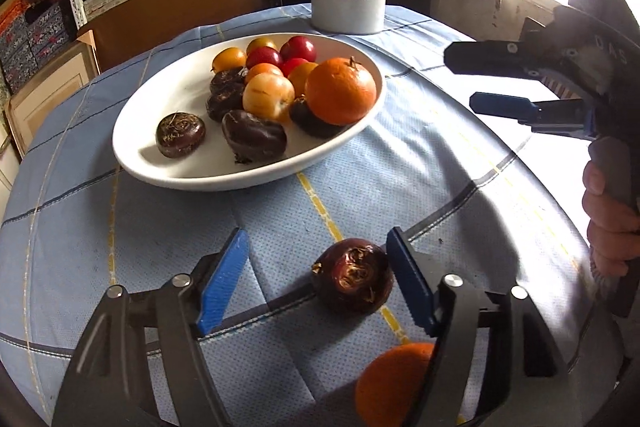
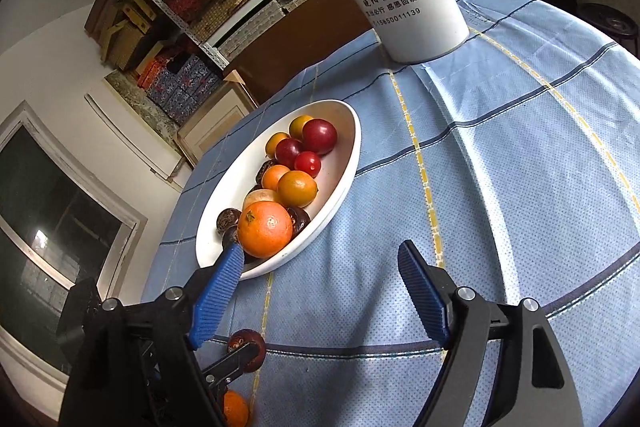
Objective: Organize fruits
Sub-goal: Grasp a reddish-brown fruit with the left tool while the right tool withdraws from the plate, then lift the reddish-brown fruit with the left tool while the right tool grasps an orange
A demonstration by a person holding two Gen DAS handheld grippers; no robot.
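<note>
The white oval bowl [image 1: 168, 163] sits at the left of the blue checked tablecloth [image 1: 120, 227], already holding dark water chestnuts, yellow and red plums and a large orange [image 1: 341, 91]. Nearer the camera, the left gripper [image 1: 318, 279] stands wide open and holds nothing. One loose water chestnut [image 1: 352, 277] lies on the cloth between its fingers, off-centre: it is touching or just beside the right-hand pad [image 1: 408, 279] and well apart from the left-hand pad. The chestnut is roundish, with no marked long axis. A second orange [image 1: 390, 383] lies closer in, partly hidden under the gripper body. At the right, the right gripper [image 2: 320, 291] is also wide open and empty, well apart from the chestnut and aimed toward the bowl rim. Judgement: the left gripper is nearer; it should shift right to centre before closing.
</note>
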